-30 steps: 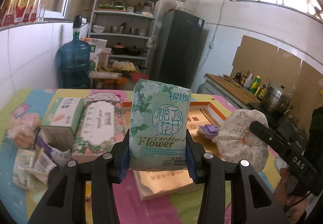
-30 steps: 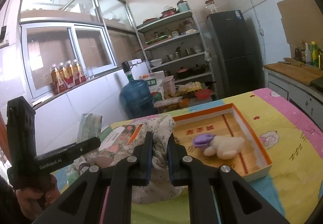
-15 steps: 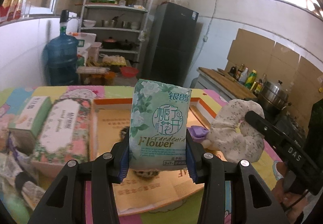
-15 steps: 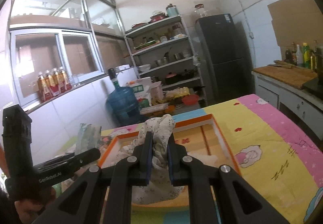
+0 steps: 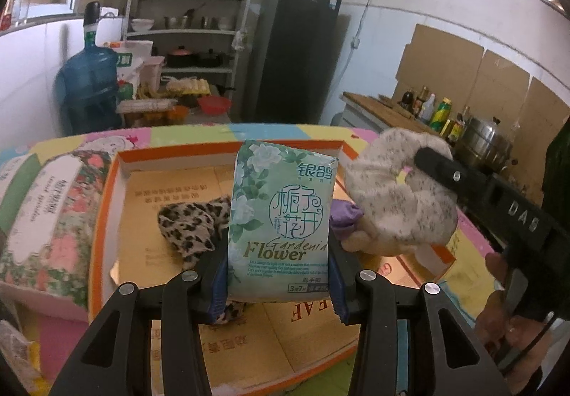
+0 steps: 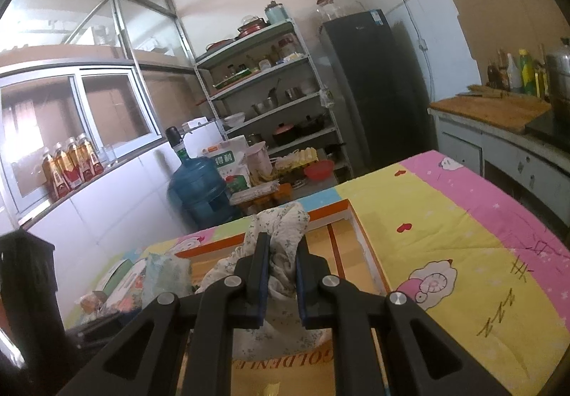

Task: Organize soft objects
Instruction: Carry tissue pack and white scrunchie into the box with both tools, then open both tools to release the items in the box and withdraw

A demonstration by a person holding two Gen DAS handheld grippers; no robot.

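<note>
My left gripper (image 5: 279, 283) clamped on green tissue pack (image 5: 281, 225), pack upright above orange-rimmed box (image 5: 107, 203); leopard-print cloth (image 5: 192, 225) and purple plush (image 5: 343, 217) lying inside box. My right gripper (image 6: 281, 274) pinched tight on floral cloth (image 6: 285, 228), hanging over same box; floral tissue pack (image 5: 42, 214) just beside box on tabletop (image 6: 445, 228)

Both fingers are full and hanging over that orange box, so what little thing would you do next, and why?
Probably lower the left gripper a little and let go of the green tissue pack. It hangs upright over the orange-rimmed box, where a leopard-print cloth already lies. The right gripper holds the floral fabric piece beside it.
</note>
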